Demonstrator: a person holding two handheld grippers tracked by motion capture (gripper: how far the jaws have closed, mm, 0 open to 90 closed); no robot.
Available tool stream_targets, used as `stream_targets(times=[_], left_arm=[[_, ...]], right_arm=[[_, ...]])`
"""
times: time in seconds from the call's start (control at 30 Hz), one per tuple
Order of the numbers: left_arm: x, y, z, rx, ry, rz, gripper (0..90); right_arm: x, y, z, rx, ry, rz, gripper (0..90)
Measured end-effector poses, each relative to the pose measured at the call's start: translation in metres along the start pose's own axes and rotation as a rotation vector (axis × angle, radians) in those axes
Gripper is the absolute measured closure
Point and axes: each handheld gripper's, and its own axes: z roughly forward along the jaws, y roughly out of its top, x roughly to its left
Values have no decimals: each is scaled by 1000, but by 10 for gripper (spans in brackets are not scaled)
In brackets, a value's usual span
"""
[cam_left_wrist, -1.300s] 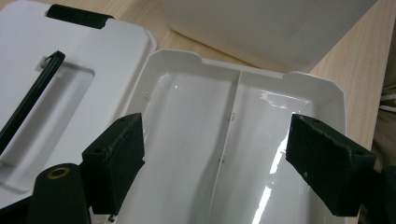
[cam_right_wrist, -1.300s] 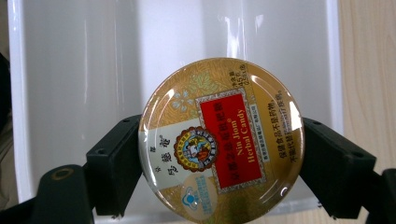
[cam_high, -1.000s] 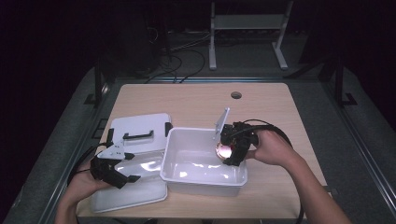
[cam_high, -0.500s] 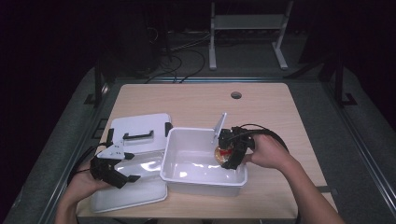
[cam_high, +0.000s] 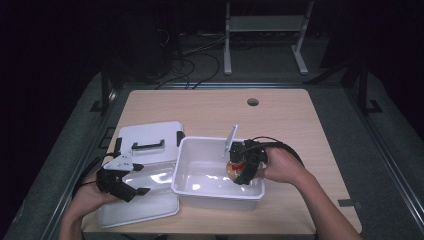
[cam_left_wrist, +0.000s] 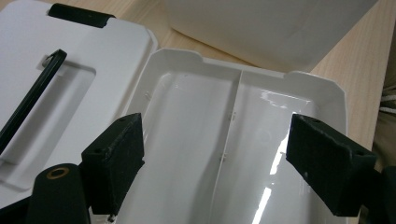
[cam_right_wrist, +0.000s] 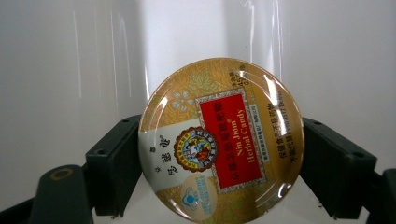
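A round gold candy tin (cam_right_wrist: 221, 140) with a red label sits between the jaws of my right gripper (cam_right_wrist: 219, 154), which is shut on its rim. In the high view that tin (cam_high: 233, 168) is held low inside the right end of a white plastic bin (cam_high: 200, 186), with the right gripper (cam_high: 240, 169) reaching in from the right. My left gripper (cam_high: 131, 182) stands open over a shallow white tray (cam_high: 145, 207) at the table's front left. Its two pads (cam_left_wrist: 116, 156) are wide apart above the tray's divided inside (cam_left_wrist: 233, 154), holding nothing.
A white lid with a black handle (cam_high: 148, 137) lies behind the tray, left of the bin. A thin white divider (cam_high: 231, 137) stands tilted at the bin's far rim. The wooden table (cam_high: 215, 112) has a round cable hole (cam_high: 252, 102) at the back.
My right gripper has carried the candy tin down from the bin's far right rim into the bin. The left gripper has stayed still over the tray.
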Motion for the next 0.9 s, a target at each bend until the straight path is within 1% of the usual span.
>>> stream_targets(times=[0.1, 0.23, 0.5, 0.53, 0.8, 0.9], left_arm=[[0, -1, 0, 4, 1, -2, 189], [0, 0, 0, -2, 2, 2, 189], [0, 0, 0, -1, 3, 0, 189], [0, 0, 0, -2, 2, 1, 189], [0, 1, 0, -2, 2, 3, 189], [-1, 0, 0, -2, 1, 1, 189]], right_arm=[[-1, 0, -1, -8, -1, 2, 194], [0, 0, 0, 9, -7, -3, 194], [1, 0, 0, 9, -13, -2, 186], [0, 1, -4, -17, -14, 2, 185], [1, -2, -18, -48, -30, 13, 202], [1, -7, -26, -75, -38, 17, 209]])
